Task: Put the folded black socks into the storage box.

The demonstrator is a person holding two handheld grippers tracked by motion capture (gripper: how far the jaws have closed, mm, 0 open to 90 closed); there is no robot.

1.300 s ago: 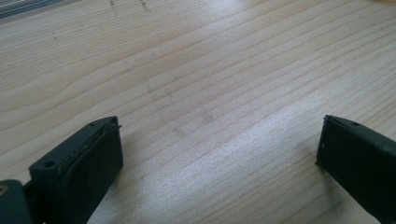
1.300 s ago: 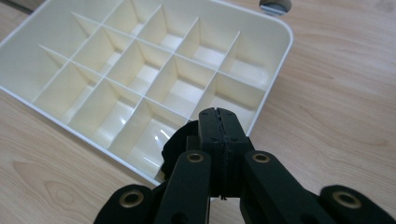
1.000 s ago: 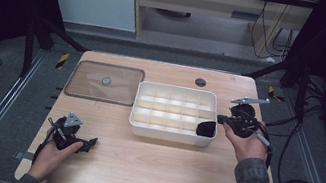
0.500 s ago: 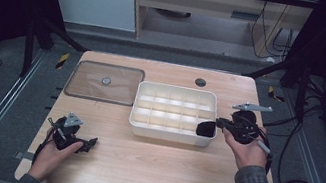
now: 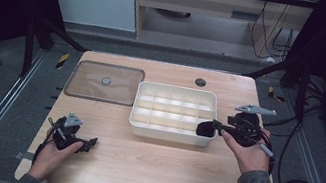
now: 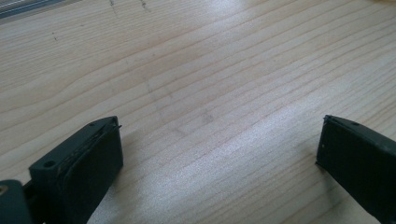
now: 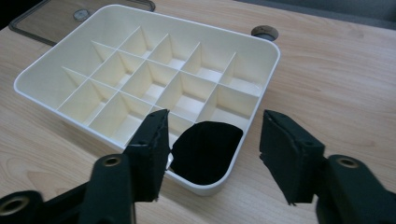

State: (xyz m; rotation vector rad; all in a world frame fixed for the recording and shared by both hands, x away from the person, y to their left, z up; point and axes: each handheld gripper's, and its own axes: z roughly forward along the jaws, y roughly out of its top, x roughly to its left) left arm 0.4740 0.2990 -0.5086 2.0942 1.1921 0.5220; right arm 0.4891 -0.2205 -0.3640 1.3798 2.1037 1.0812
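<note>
Pale wood grain covers the worktop (image 5: 152, 171), which stands on a dark floor between metal rails. A white divided tray (image 5: 173, 112) sits near the middle, toward the far edge, with a clear lid (image 5: 104, 82) flat beside it toward the left edge. A black object (image 7: 205, 150) fills the tray's near right corner compartment. The right gripper (image 7: 212, 149) hangs just over that corner, jaws spread. The left gripper (image 5: 74, 137) rests near the near left corner, jaws wide apart over bare wood.
</note>
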